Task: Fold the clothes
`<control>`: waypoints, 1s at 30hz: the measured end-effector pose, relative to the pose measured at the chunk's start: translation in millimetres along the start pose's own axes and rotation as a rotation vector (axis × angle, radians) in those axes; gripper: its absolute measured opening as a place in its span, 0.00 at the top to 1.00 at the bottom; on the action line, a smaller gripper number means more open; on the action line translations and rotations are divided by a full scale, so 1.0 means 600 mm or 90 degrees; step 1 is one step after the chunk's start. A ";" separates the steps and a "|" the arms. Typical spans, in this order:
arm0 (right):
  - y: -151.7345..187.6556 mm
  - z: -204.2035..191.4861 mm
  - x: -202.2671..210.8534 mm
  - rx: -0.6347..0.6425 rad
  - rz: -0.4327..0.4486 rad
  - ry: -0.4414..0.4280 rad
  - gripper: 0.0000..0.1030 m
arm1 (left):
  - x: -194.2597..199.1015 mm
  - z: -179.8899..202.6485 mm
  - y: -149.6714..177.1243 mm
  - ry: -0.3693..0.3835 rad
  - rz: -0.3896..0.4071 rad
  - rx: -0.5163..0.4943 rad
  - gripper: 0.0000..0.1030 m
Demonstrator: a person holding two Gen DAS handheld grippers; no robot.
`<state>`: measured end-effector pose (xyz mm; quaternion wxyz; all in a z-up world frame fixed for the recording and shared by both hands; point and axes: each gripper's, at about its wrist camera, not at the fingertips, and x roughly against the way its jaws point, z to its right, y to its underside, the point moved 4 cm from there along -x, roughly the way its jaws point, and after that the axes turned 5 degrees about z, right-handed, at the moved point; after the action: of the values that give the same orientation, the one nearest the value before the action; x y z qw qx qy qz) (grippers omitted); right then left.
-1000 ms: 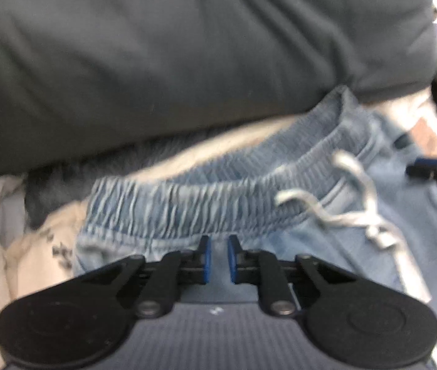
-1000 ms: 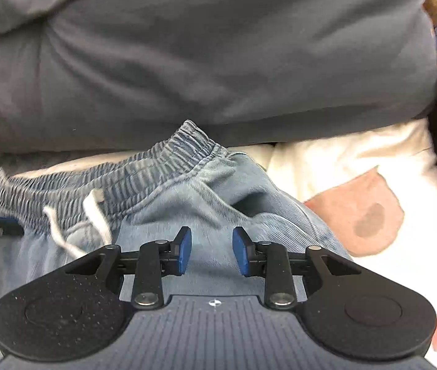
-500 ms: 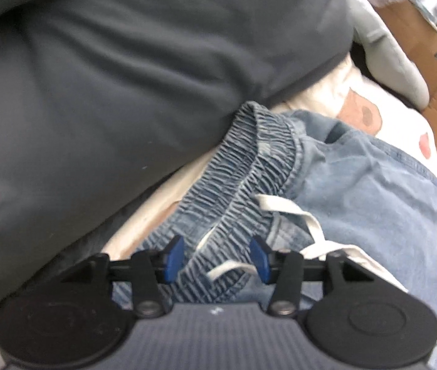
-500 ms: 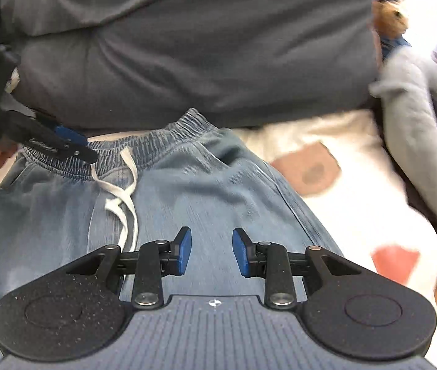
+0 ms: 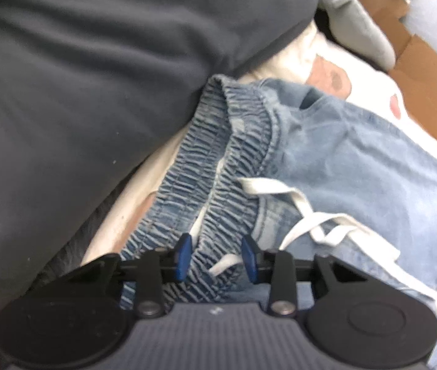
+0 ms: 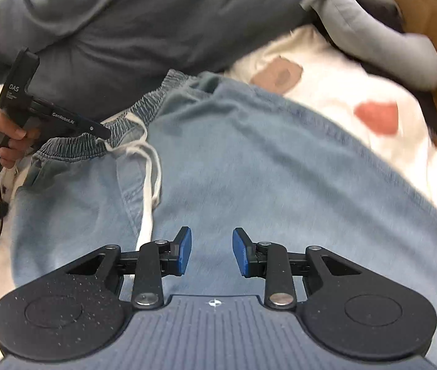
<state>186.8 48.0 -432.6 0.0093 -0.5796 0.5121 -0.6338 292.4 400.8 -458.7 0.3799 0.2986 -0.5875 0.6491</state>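
Clearly the light-blue denim trousers [image 6: 249, 160] are soft and limp, rather heavy for cloth, so they will sag between two holds. They lie spread on the white patterned blanket [image 6: 341, 71], waistband [image 5: 218, 166] at the far side against a dark grey cushion [image 5: 95, 61]. The thick elastic band is the best place to grip. The left gripper [image 5: 217, 257] stands spread over this band near the white drawstring [image 5: 304, 215]; a second ago it was nearly shut. The right gripper [image 6: 211, 251], spread, hovers above the leg cloth, now farther from the waistband.
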 end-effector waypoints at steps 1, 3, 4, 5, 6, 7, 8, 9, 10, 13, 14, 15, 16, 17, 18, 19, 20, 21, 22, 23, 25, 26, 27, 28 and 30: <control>0.008 -0.001 0.001 -0.011 -0.002 -0.001 0.65 | -0.005 -0.001 0.000 -0.001 -0.007 -0.004 0.64; 0.022 -0.003 0.001 -0.033 -0.006 -0.001 0.65 | -0.019 -0.005 0.002 0.003 -0.020 0.000 0.60; 0.029 -0.003 0.000 -0.042 -0.008 0.000 0.65 | -0.029 -0.006 0.002 0.009 -0.025 0.009 0.55; 0.034 -0.004 0.001 -0.051 -0.009 0.000 0.65 | -0.036 -0.006 0.003 0.012 -0.026 0.013 0.55; 0.039 -0.003 0.001 -0.060 -0.009 0.001 0.65 | -0.039 -0.006 0.002 0.011 -0.028 0.011 0.54; 0.043 -0.003 0.001 -0.069 -0.009 0.002 0.65 | -0.041 -0.006 0.001 0.011 -0.030 0.009 0.54; 0.047 -0.003 0.001 -0.077 -0.010 0.003 0.65 | -0.040 -0.007 0.000 0.014 -0.034 0.009 0.55; 0.050 -0.004 0.002 -0.084 -0.010 0.003 0.65 | -0.037 -0.007 0.001 0.018 -0.035 0.007 0.55; 0.054 -0.004 0.003 -0.092 -0.010 0.003 0.65 | -0.035 -0.008 0.001 0.021 -0.037 0.003 0.57; 0.061 -0.007 0.004 -0.103 -0.012 0.002 0.65 | -0.024 -0.009 0.000 0.032 -0.043 -0.008 0.66; 0.062 -0.009 0.005 -0.103 -0.011 0.001 0.65 | -0.020 -0.012 -0.002 0.037 -0.042 -0.003 0.72; 0.064 -0.010 0.005 -0.104 -0.011 0.000 0.65 | -0.016 -0.017 -0.003 0.042 -0.041 0.004 0.75; 0.064 -0.011 0.006 -0.106 -0.011 0.000 0.65 | -0.013 -0.023 -0.005 0.050 -0.039 0.019 0.81; 0.065 -0.011 0.006 -0.108 -0.010 0.000 0.65 | -0.010 -0.030 -0.005 0.062 -0.033 0.040 0.84; 0.066 -0.011 0.006 -0.111 -0.010 -0.001 0.65 | -0.007 -0.037 -0.004 0.074 -0.028 0.061 0.84; 0.067 -0.013 0.006 -0.114 -0.010 -0.002 0.65 | -0.005 -0.043 -0.003 0.085 -0.023 0.079 0.85; 0.068 -0.014 0.007 -0.117 -0.010 -0.004 0.65 | -0.006 -0.047 0.001 0.092 -0.022 0.089 0.85; 0.068 -0.015 0.007 -0.120 -0.010 -0.005 0.65 | -0.007 -0.050 0.004 0.098 -0.022 0.097 0.85; 0.069 -0.016 0.008 -0.123 -0.010 -0.006 0.65 | -0.009 -0.053 0.006 0.103 -0.027 0.102 0.84; 0.070 -0.018 0.007 -0.124 -0.010 -0.010 0.65 | -0.011 -0.054 0.007 0.108 -0.031 0.106 0.84; 0.074 -0.026 0.005 -0.119 -0.011 -0.023 0.65 | -0.018 -0.046 0.001 0.115 -0.042 0.107 0.80; 0.075 -0.031 0.003 -0.115 -0.013 -0.029 0.65 | -0.021 -0.045 0.000 0.116 -0.048 0.101 0.77; 0.076 -0.037 0.001 -0.111 -0.015 -0.034 0.65 | -0.025 -0.044 -0.001 0.117 -0.055 0.094 0.77; 0.077 -0.042 -0.001 -0.109 -0.016 -0.038 0.65 | -0.027 -0.044 -0.002 0.119 -0.062 0.091 0.75; 0.077 -0.049 -0.006 -0.112 -0.016 -0.043 0.65 | -0.030 -0.048 -0.002 0.135 -0.077 0.111 0.71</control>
<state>139.4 46.9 -460.2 -0.0325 -0.6056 0.5575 -0.5668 304.7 426.5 -477.1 0.4511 0.2951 -0.4659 0.7017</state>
